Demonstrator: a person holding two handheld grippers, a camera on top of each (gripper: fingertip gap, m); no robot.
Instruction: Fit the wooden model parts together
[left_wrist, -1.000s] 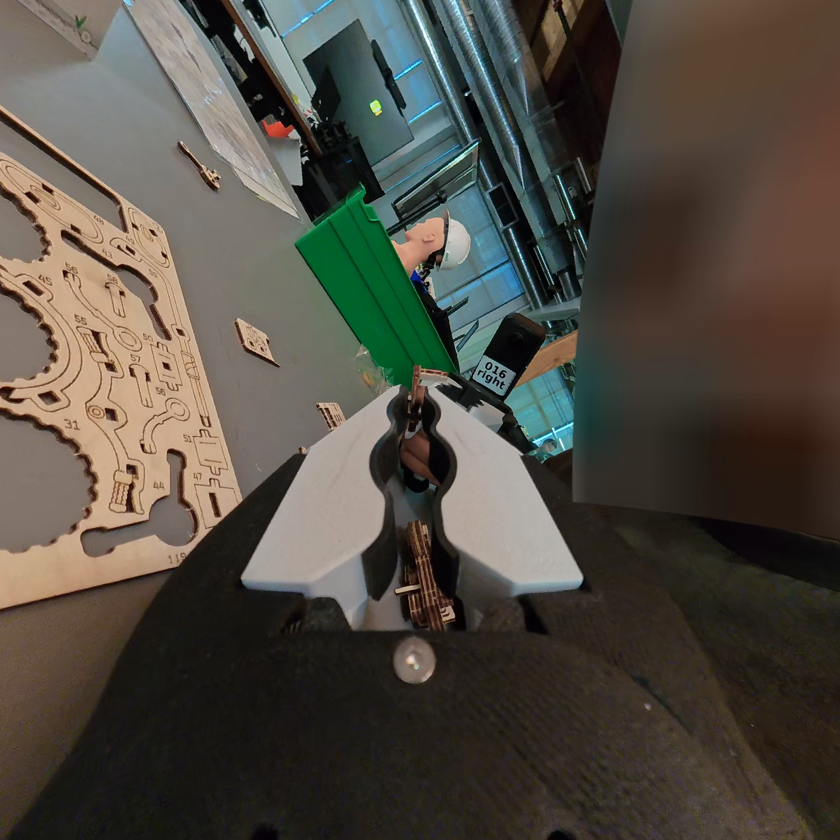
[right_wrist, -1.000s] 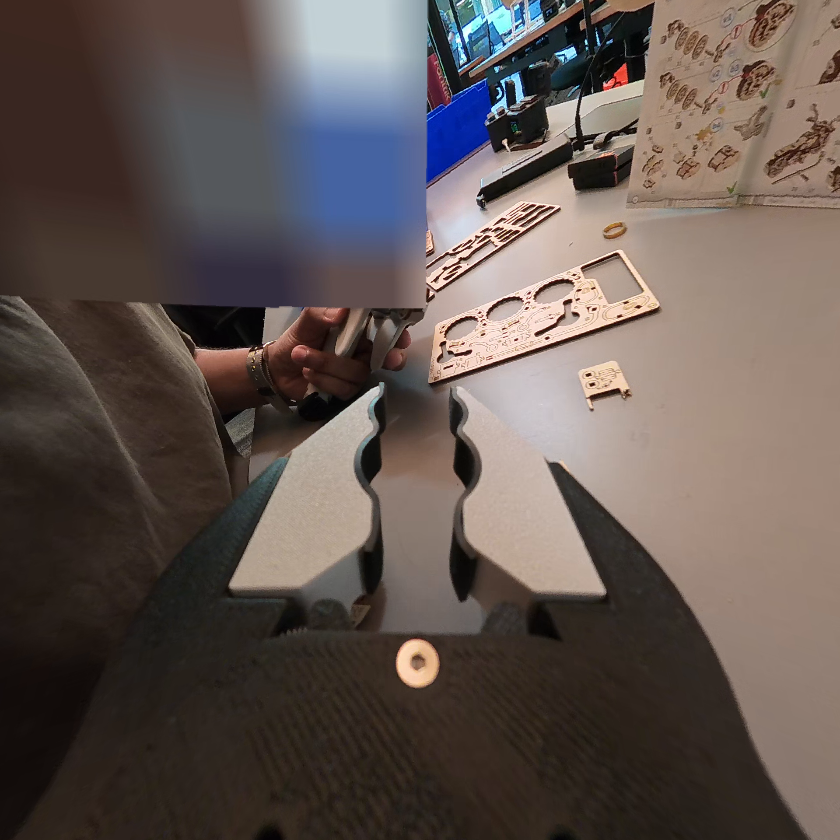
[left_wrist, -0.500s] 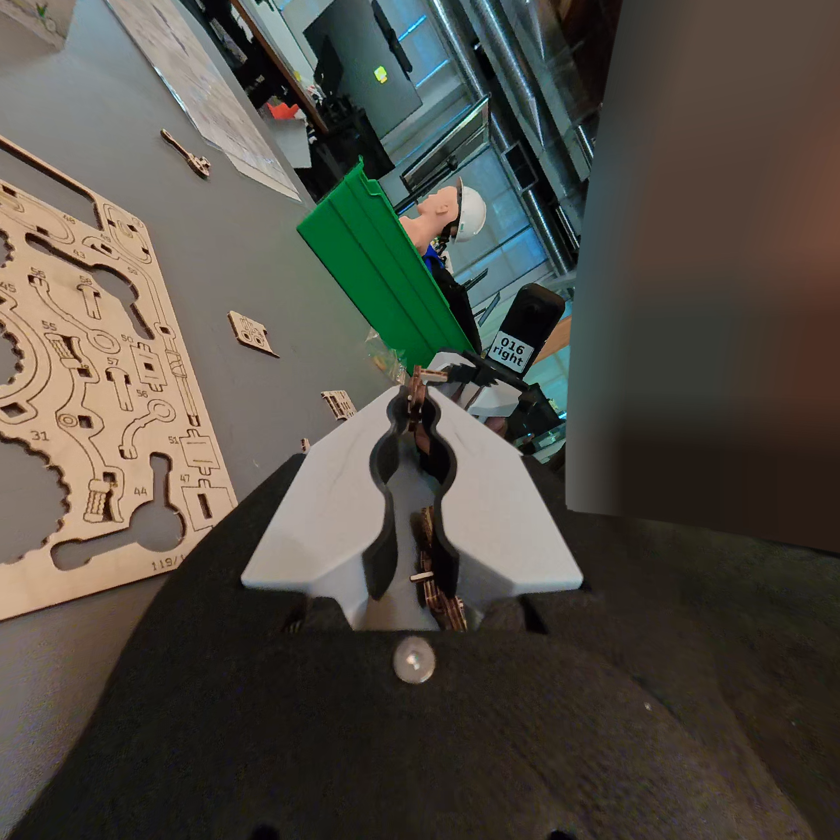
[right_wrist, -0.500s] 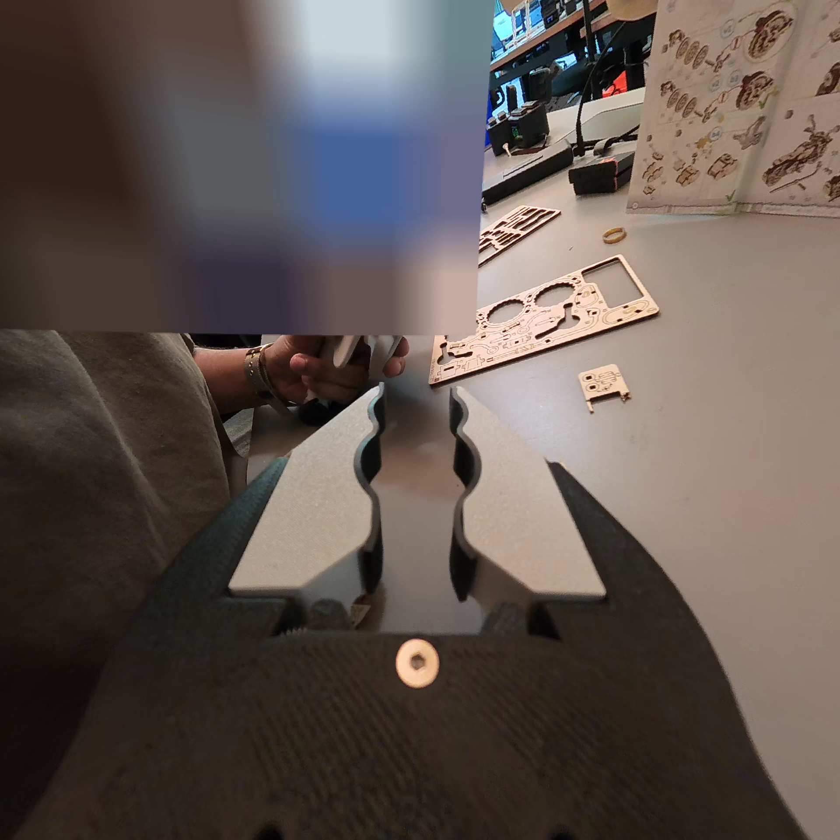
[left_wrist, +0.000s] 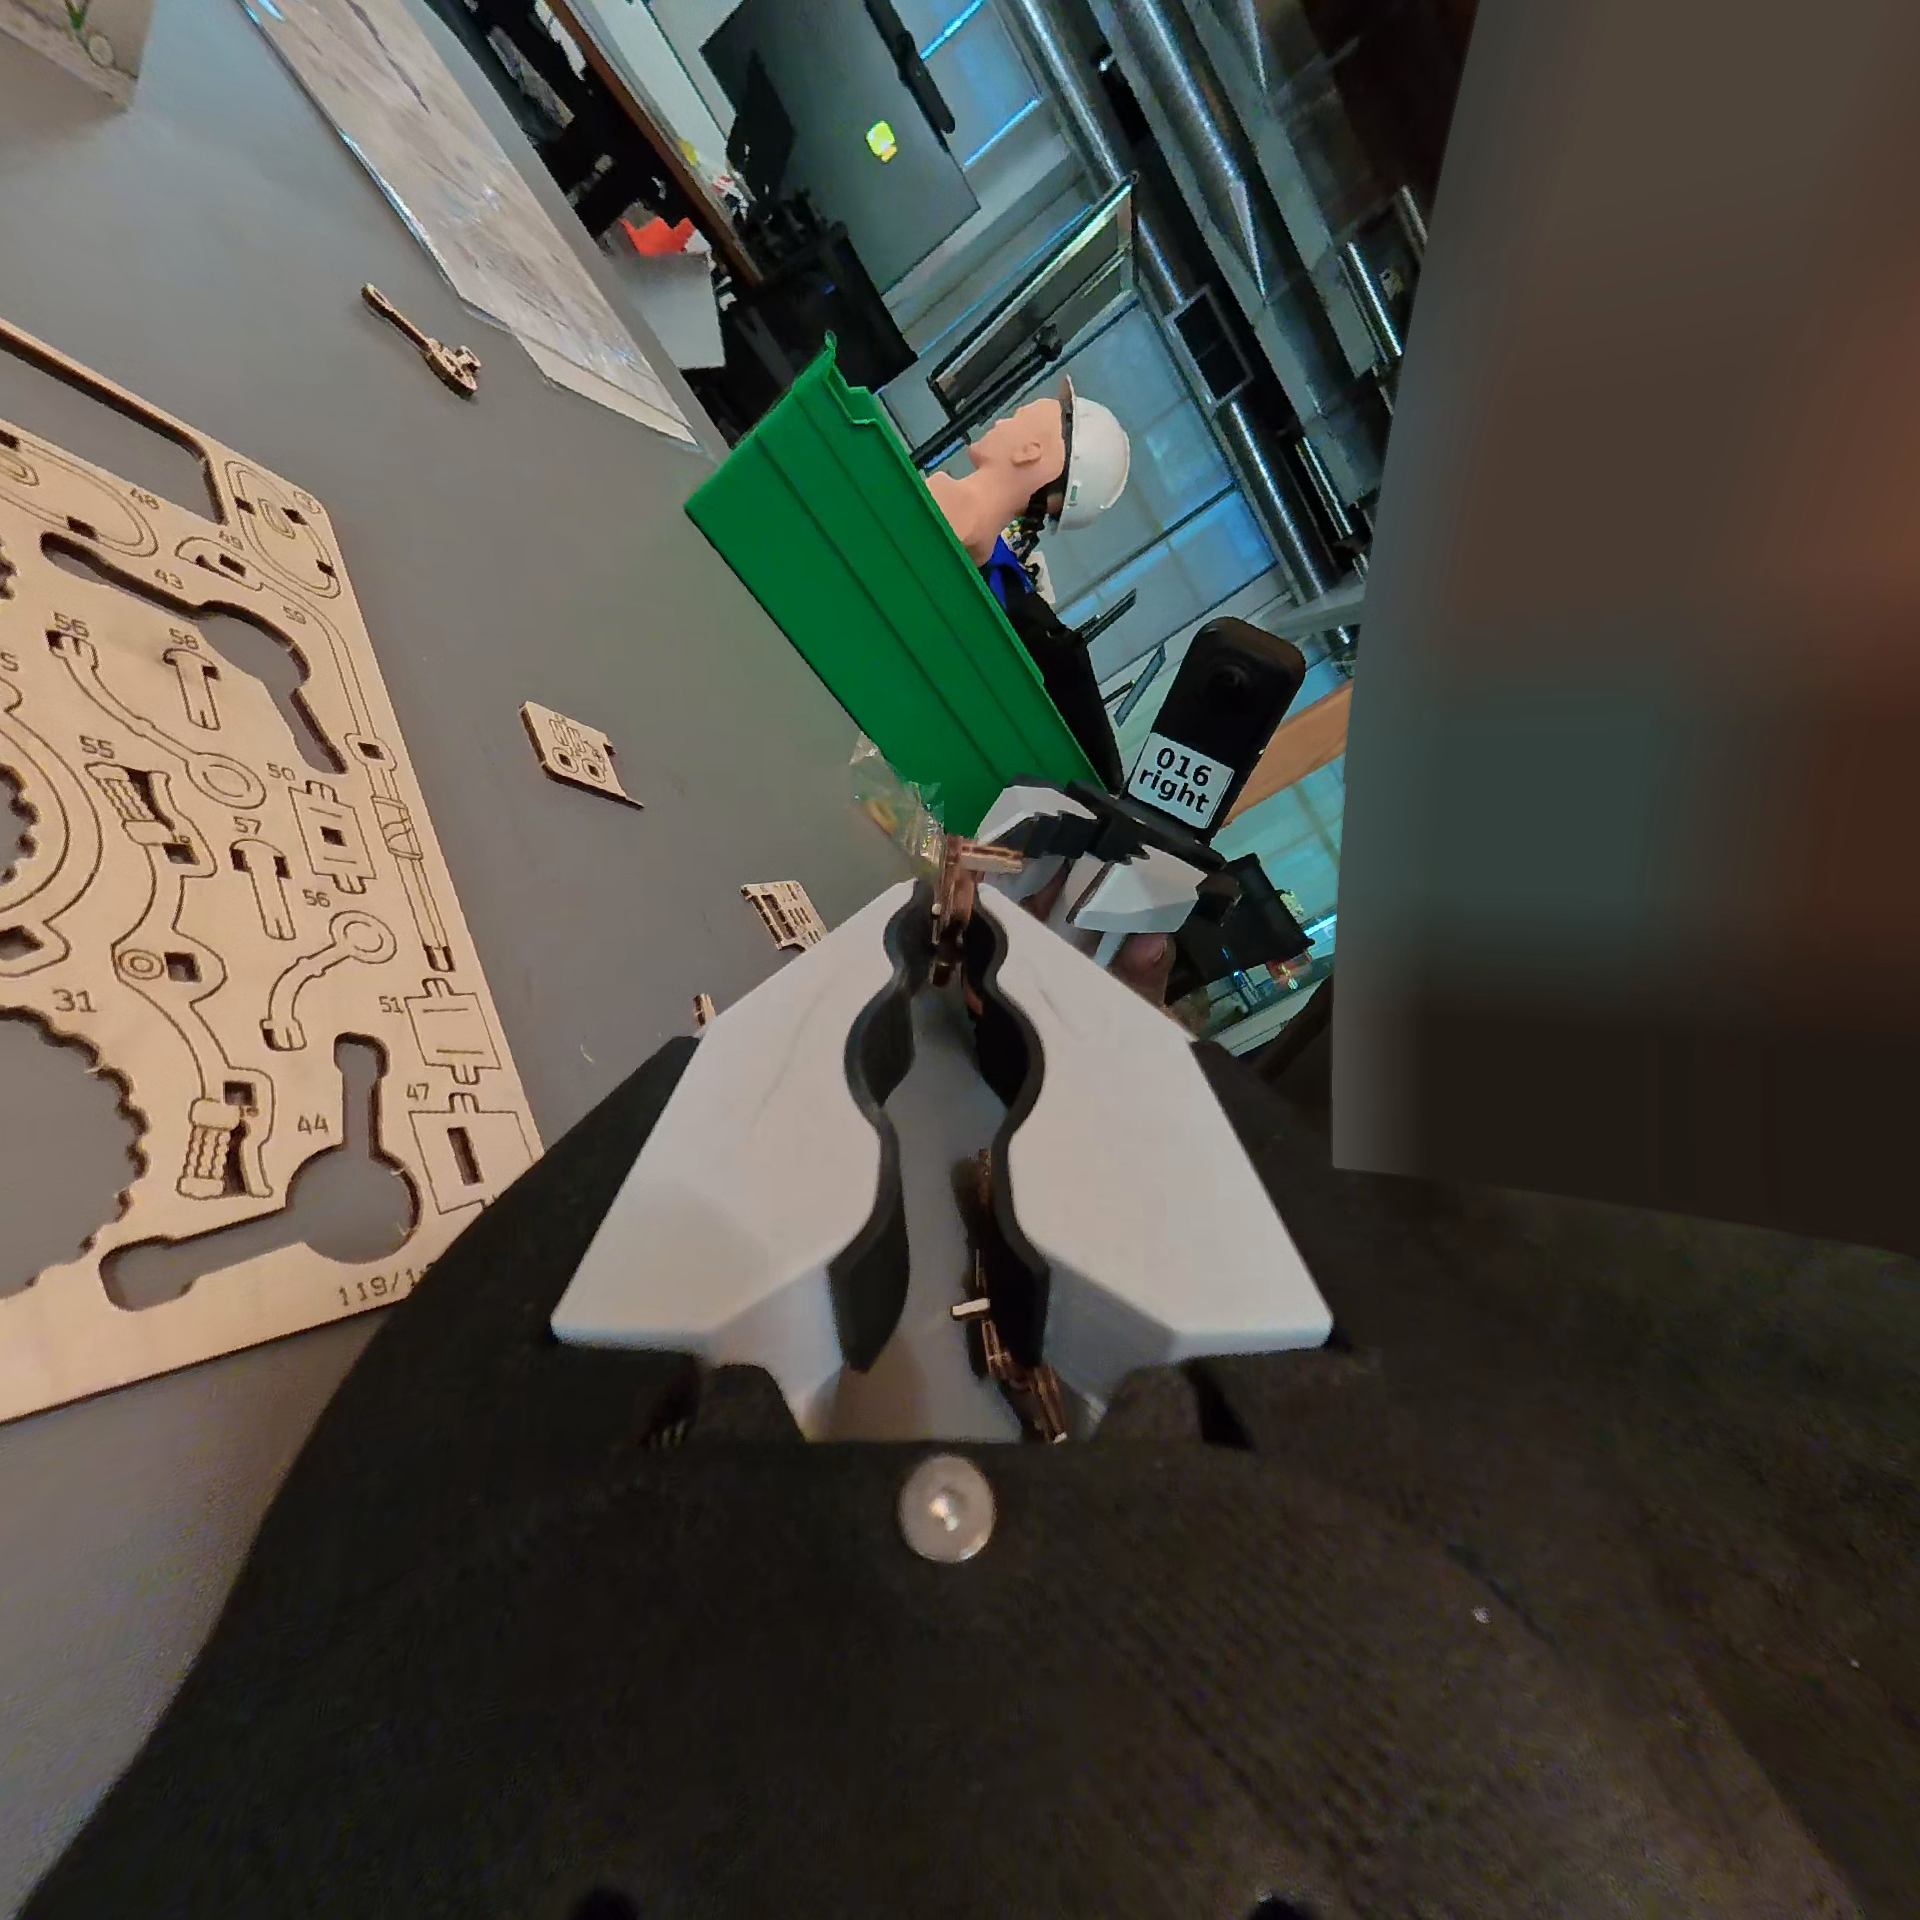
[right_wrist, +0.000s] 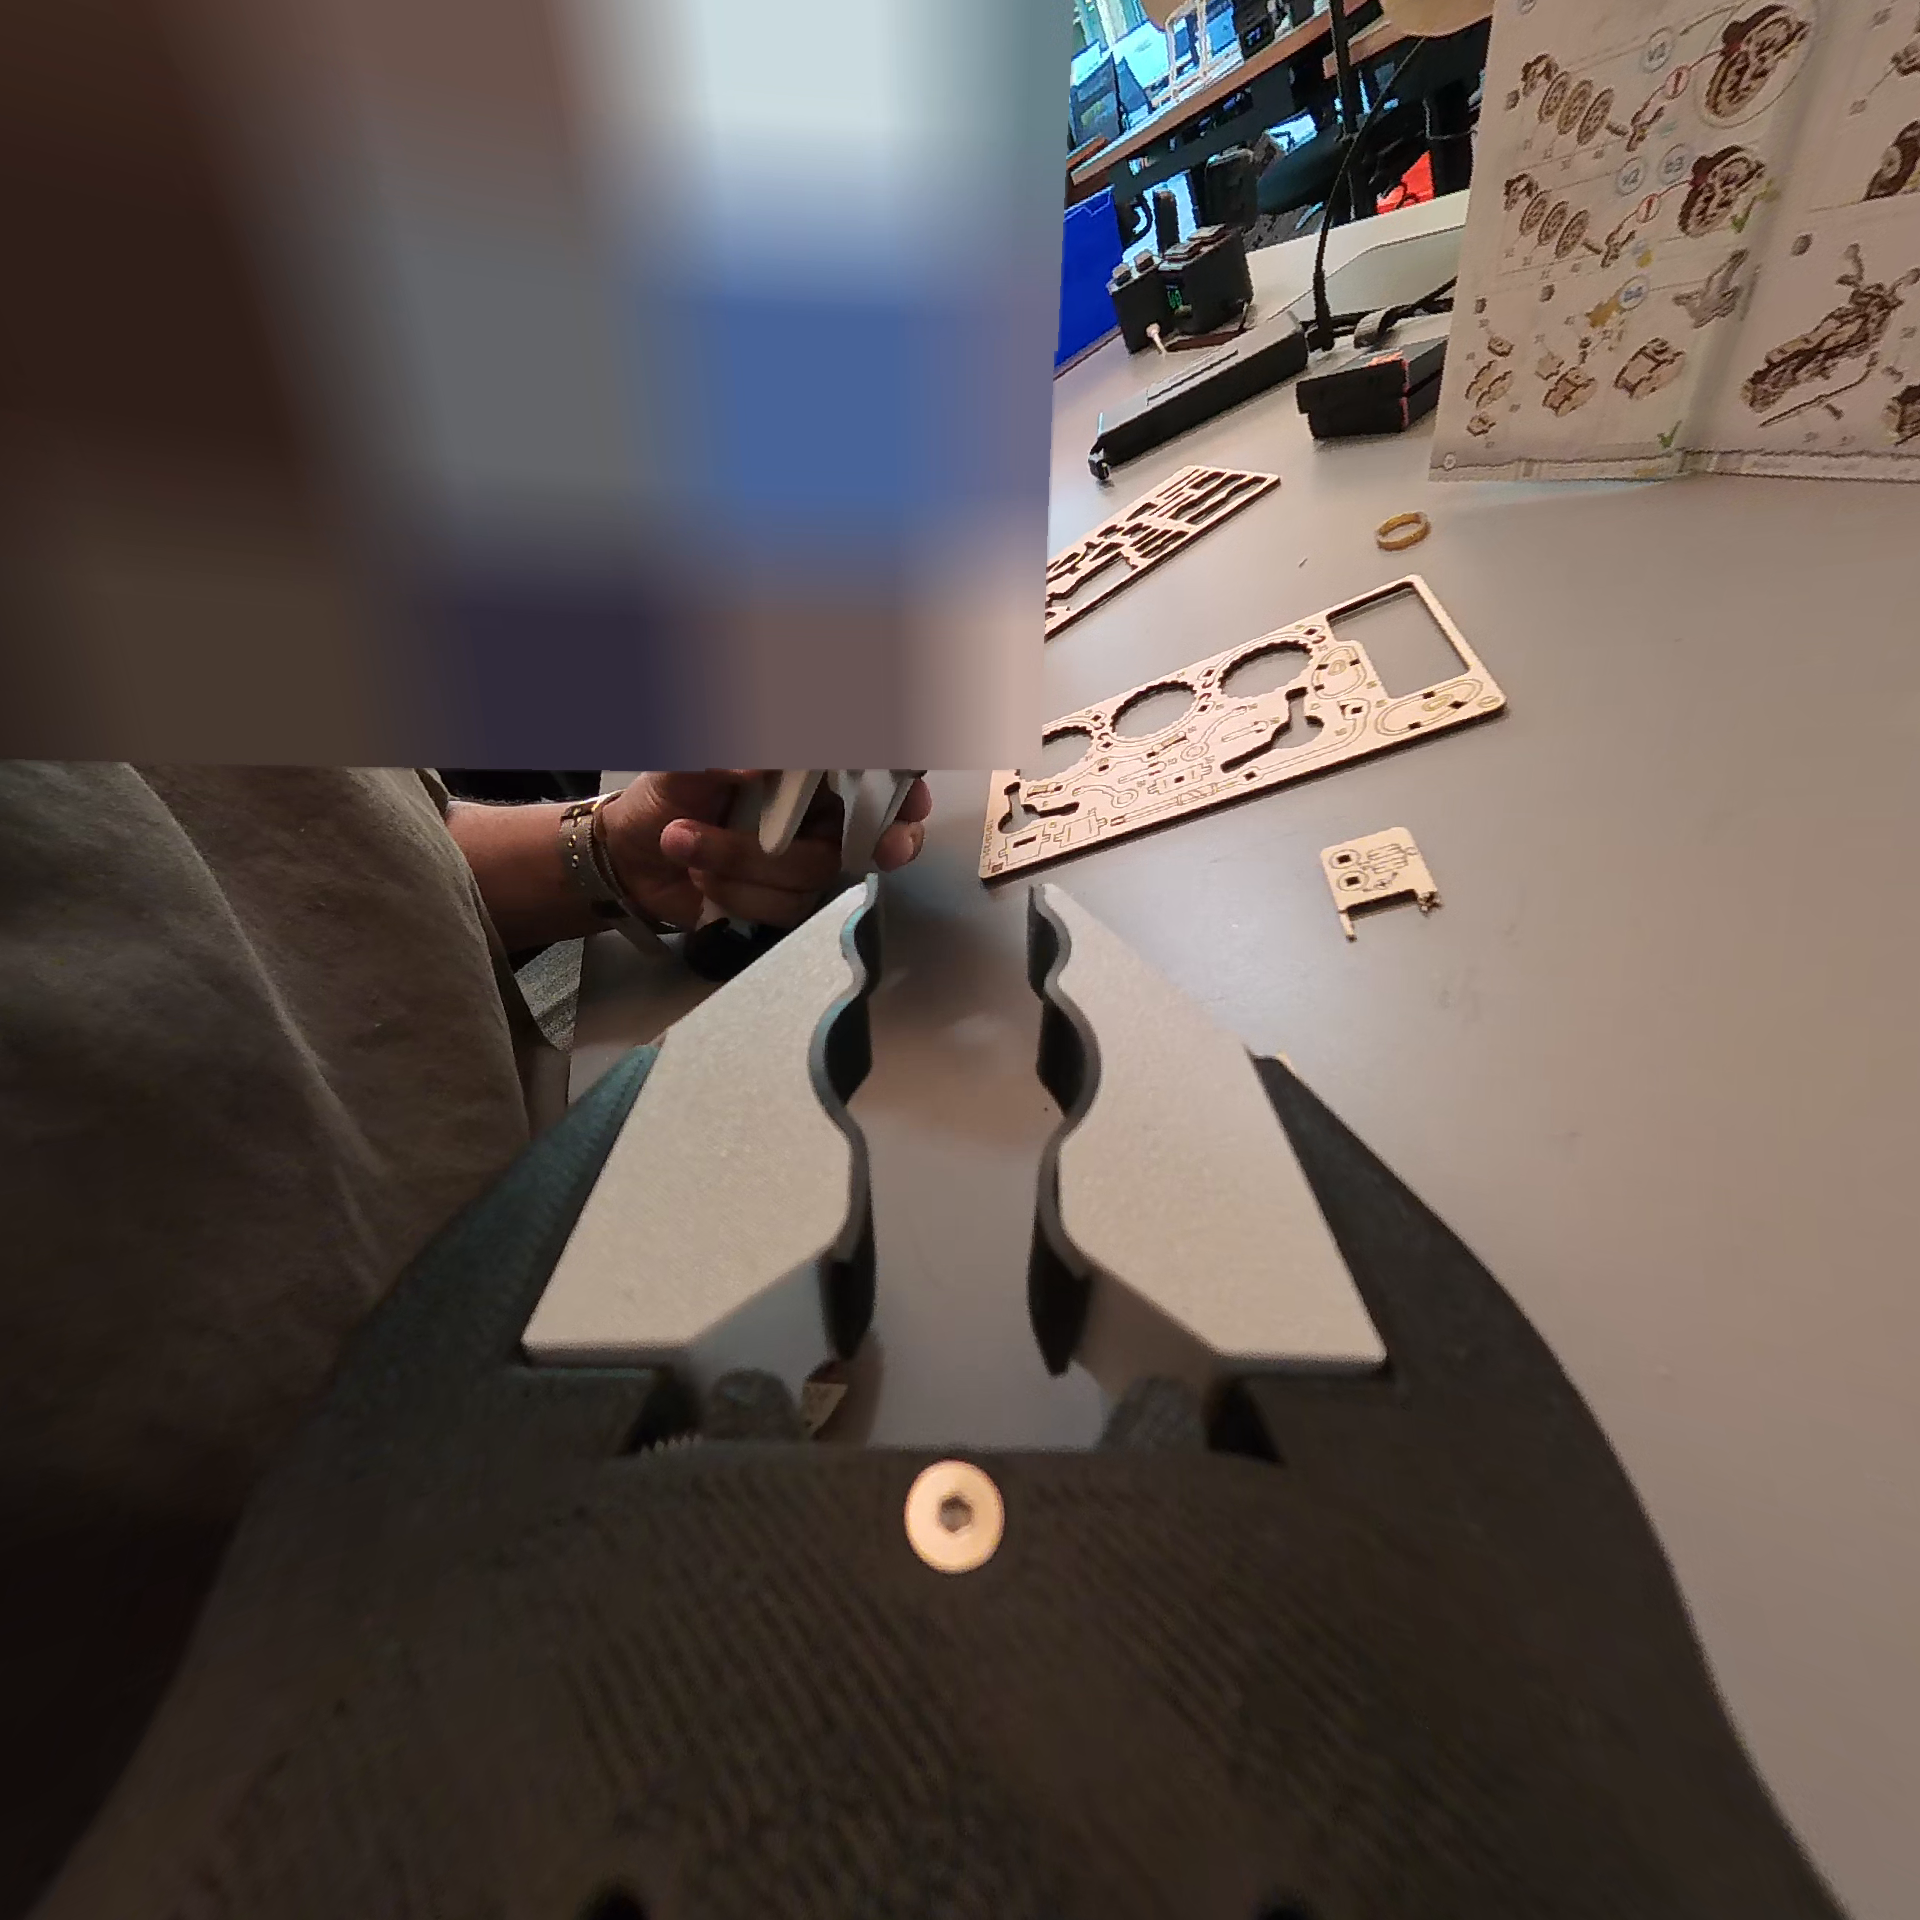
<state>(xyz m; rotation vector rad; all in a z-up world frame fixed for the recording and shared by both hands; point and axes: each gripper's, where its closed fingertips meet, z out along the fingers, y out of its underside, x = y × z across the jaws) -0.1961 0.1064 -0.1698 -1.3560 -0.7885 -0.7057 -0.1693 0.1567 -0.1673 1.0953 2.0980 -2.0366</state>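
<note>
My left gripper (left_wrist: 951, 899) is shut on a thin wooden model assembly (left_wrist: 977, 858). I see it edge-on between the pads, with a small tab sticking out past the tips. My right gripper (right_wrist: 951, 914) is open and empty, held low over the grey table (right_wrist: 1558, 1039). In the left wrist view the right gripper (left_wrist: 1034, 873) sits just beyond the assembly's tip with its jaws apart. In the right wrist view the left gripper (right_wrist: 826, 805) shows in a hand, partly hidden by a blurred patch.
A laser-cut wooden sheet (left_wrist: 208, 935) (right_wrist: 1247, 738) lies flat, with a second sheet (right_wrist: 1153, 540) behind it. Loose small pieces (left_wrist: 577, 753) (left_wrist: 784, 914) (right_wrist: 1377, 873) lie on the table. There is also a key-shaped piece (left_wrist: 421, 338), a ring (right_wrist: 1403, 530), an instruction booklet (right_wrist: 1714, 239) and a green bin (left_wrist: 883, 634). Tip to tip, the grippers are about 7 cm apart.
The left gripper has turned a little, still shut on the assembly. The right gripper now shows closer to the assembly's tip and stays open.
</note>
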